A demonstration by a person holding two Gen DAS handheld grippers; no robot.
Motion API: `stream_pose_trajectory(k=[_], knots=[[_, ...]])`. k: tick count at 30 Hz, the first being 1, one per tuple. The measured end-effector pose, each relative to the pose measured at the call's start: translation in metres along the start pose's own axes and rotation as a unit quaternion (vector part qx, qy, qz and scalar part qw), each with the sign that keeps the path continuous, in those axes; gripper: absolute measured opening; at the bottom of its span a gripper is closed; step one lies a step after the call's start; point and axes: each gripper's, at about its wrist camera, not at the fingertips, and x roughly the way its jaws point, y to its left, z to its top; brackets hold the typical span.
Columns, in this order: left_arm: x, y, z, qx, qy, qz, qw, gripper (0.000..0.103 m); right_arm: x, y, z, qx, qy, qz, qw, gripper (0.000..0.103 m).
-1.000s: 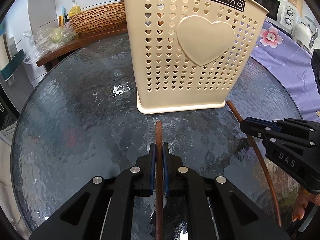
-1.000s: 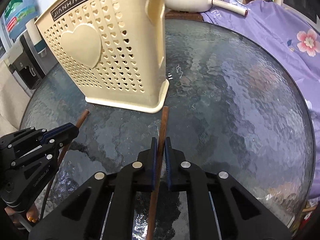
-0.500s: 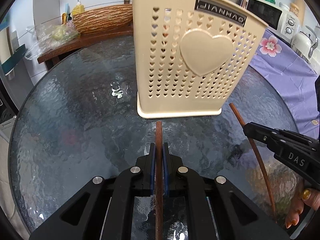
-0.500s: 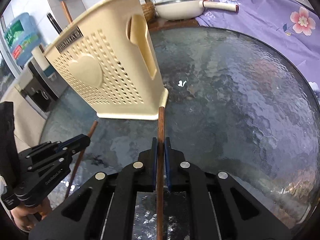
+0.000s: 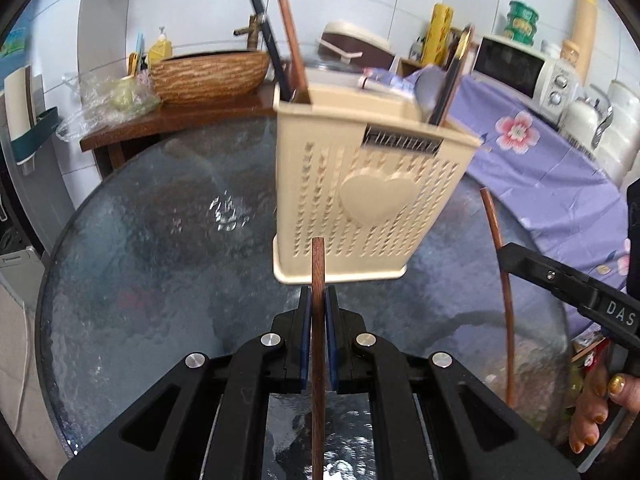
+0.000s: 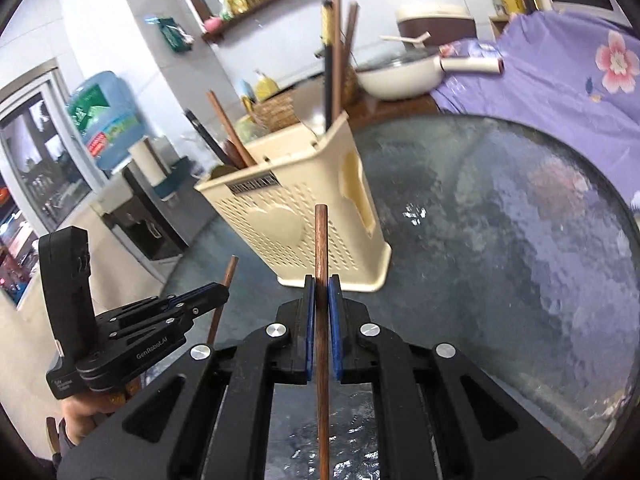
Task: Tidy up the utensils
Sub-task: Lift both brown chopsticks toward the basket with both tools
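Left chopstick: a brown wooden stick (image 5: 318,320) pinched between the blue pads of the left gripper (image 5: 318,304); its tip rises past the fingertips, in front of the holder's base. From the right wrist view the same stick (image 6: 222,300) shows beside the black left gripper (image 6: 208,294), tip up.
Right chopstick: a second brown stick (image 6: 322,300) clamped between the pads of the right gripper (image 6: 322,292), running straight up the middle of that view. In the left wrist view it appears as a long thin rod (image 5: 500,280) crossing the black finger of the right gripper (image 5: 508,254), well to the right of the holder.
Utensil holder: a cream plastic caddy (image 5: 372,200) with heart-shaped holes and a raised heart on its face, standing on the table just beyond both stick tips.
Holder contents: the left view shows dark and brown handles (image 5: 286,52) at its left end and a ladle-like piece at its right end; the right view (image 6: 336,60) shows upright sticks at the far corner and others leaning at the near corner.
Side slot: only the right view shows the holder's end wall with a handle opening (image 6: 356,188).
Table: round, dark textured glass (image 5: 140,280).
Only in left view: microwave (image 5: 516,68), woven basket (image 5: 208,74).
Only in right view: water jug (image 6: 108,120), cream pan (image 6: 404,74).
Both views: purple floral cloth (image 5: 540,160).
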Motion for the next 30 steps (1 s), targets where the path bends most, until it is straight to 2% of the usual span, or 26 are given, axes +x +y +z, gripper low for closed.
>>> stream_pose_trajectory(k=[15,30], knots=[[-0.047,-0.012,0.013,0.008,-0.049,-0.036,0.9981,0.007,-0.041,0.02,0.011,-0.028,-0.031,0.036,0.998,0.008],[-0.071,-0.016,0.017,0.011,-0.075,-0.051,0.9958,0.007,-0.064,0.046,0.02,-0.076,-0.059,0.043,0.994,0.008]])
